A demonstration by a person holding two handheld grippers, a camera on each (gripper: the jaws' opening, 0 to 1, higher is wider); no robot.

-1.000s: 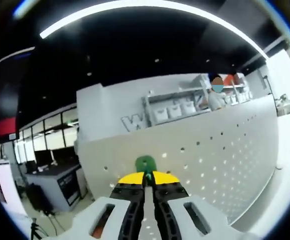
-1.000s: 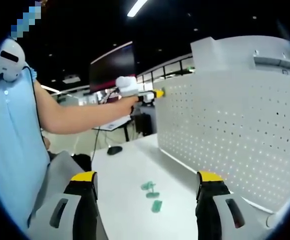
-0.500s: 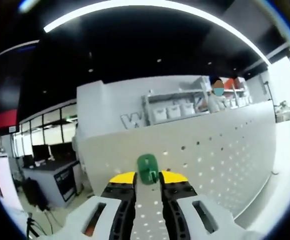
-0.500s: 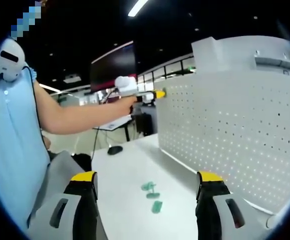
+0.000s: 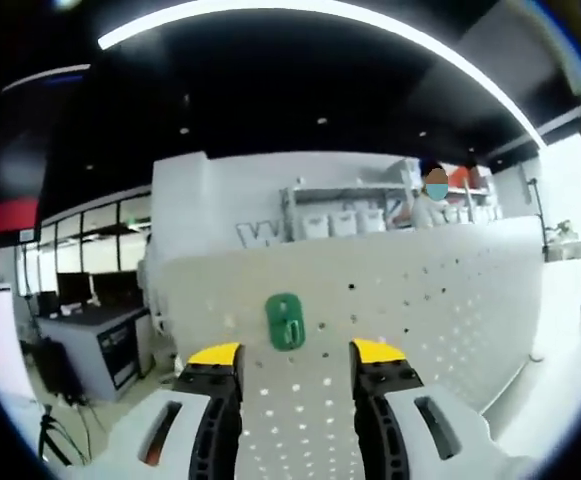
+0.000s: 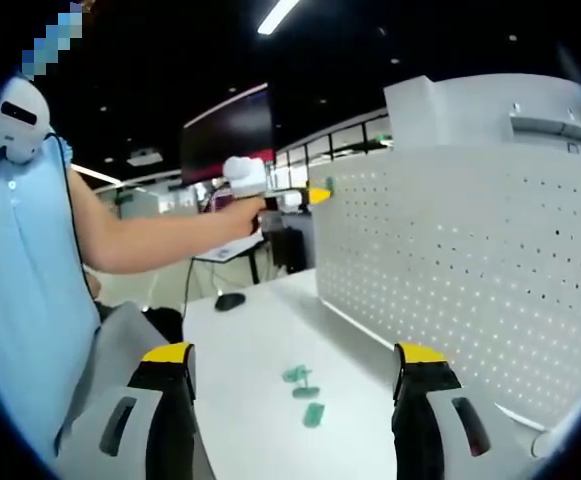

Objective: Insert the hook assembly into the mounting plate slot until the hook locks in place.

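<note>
Left gripper (image 5: 295, 352) fingers have opened — green hook (image 5: 285, 320) sits on the pegboard (image 5: 440, 300); right gripper (image 6: 295, 372) fingers apart above the desk (image 6: 260, 350).

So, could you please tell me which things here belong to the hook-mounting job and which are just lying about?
Job:
green hook
white pegboard
left hand-held gripper
spare green hooks

Lying about:
computer mouse
shelf bins
</note>
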